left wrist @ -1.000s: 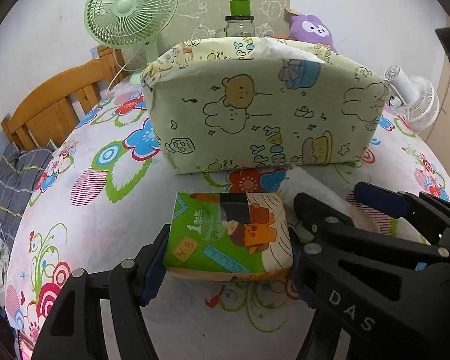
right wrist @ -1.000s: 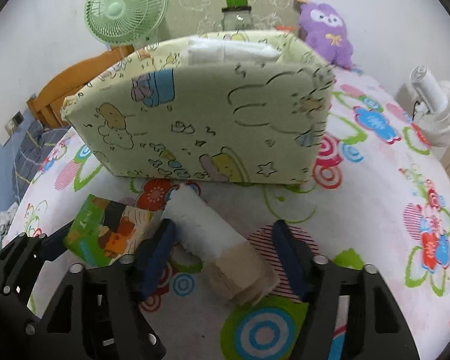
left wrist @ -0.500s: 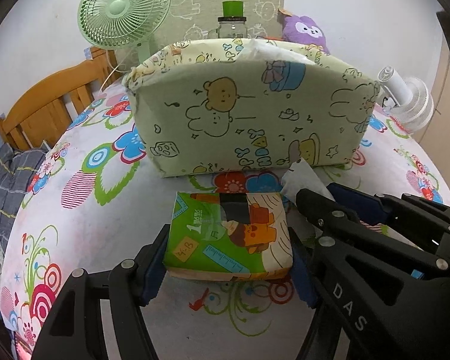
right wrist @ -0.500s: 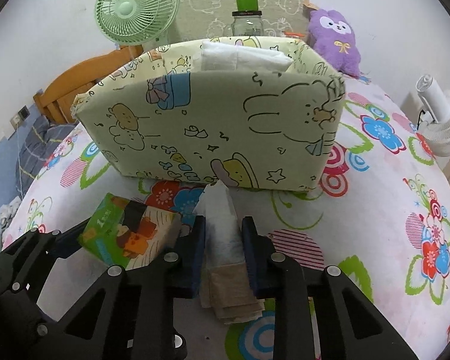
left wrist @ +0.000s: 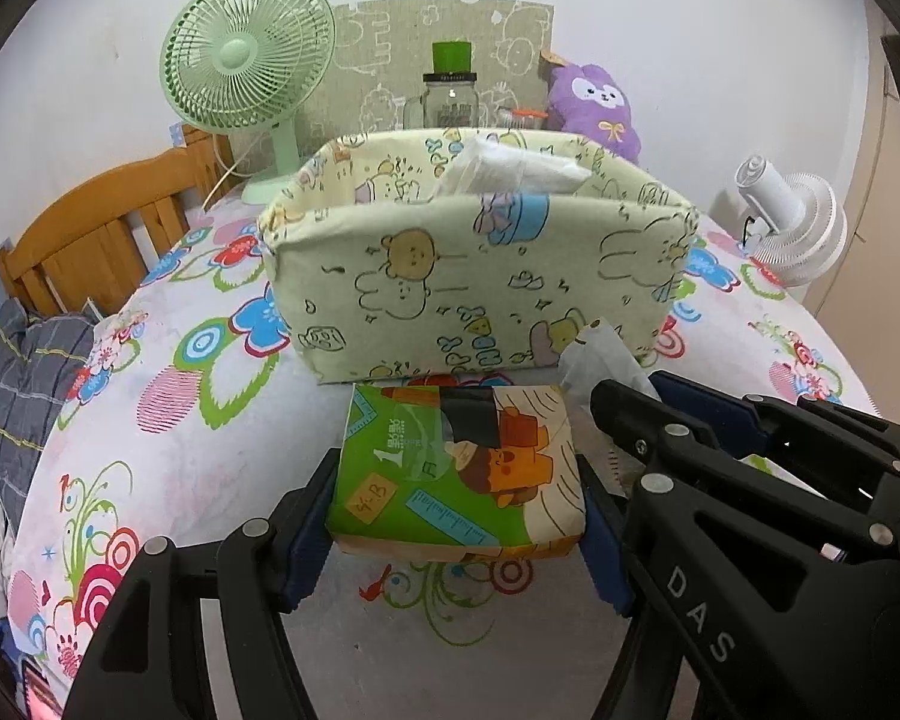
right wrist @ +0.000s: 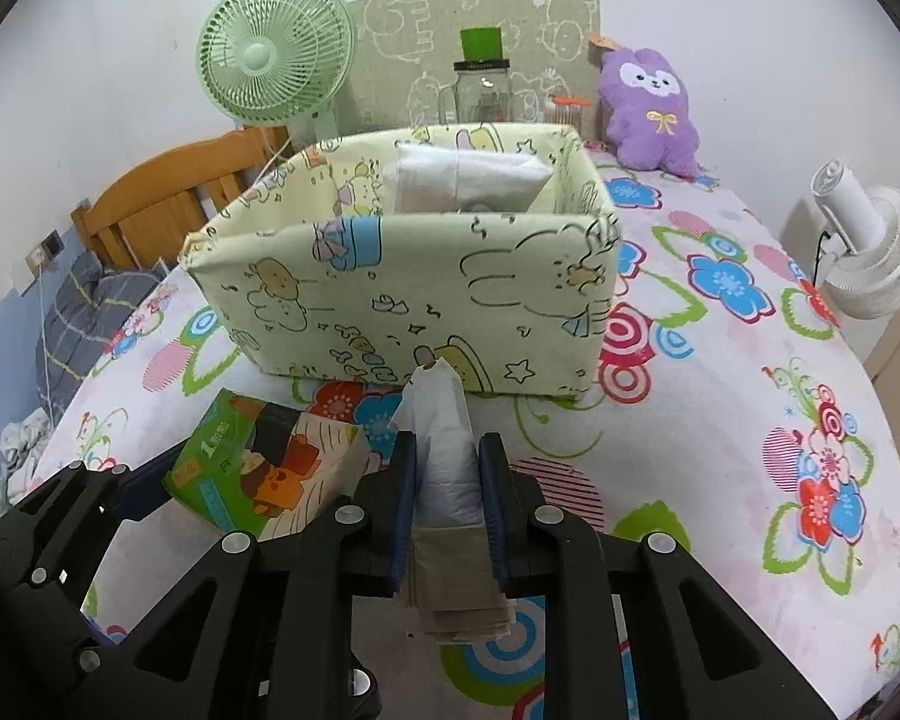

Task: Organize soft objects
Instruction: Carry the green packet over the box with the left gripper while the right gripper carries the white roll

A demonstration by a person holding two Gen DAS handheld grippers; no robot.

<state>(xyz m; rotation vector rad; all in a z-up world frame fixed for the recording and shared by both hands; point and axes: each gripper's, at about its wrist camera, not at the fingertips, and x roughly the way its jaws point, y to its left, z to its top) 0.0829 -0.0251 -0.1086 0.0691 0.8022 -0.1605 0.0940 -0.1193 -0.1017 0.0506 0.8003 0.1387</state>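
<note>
My left gripper [left wrist: 456, 516] is shut on a green cartoon-printed tissue pack [left wrist: 459, 471] and holds it just above the floral tablecloth; the pack also shows in the right wrist view [right wrist: 264, 468]. My right gripper [right wrist: 447, 501] is shut on a wrapped white tissue bundle [right wrist: 444, 450] with a brown paper end, lifted off the table; its tip shows in the left wrist view [left wrist: 600, 354]. A pale green fabric bin [left wrist: 480, 276] with bear and bunny prints stands just ahead, also in the right wrist view [right wrist: 414, 282]. A white pack [right wrist: 468, 177] sits inside it.
A green desk fan [left wrist: 246, 69], a glass jar with a green cap [left wrist: 450, 96] and a purple plush [right wrist: 651, 108] stand behind the bin. A white fan [right wrist: 870, 246] sits at the right table edge. A wooden chair [left wrist: 96, 234] stands on the left.
My right gripper closed on the white tissue bundle and lifted it. Both grippers rose and the bin's open top came into view. The left gripper kept its hold on the green pack.
</note>
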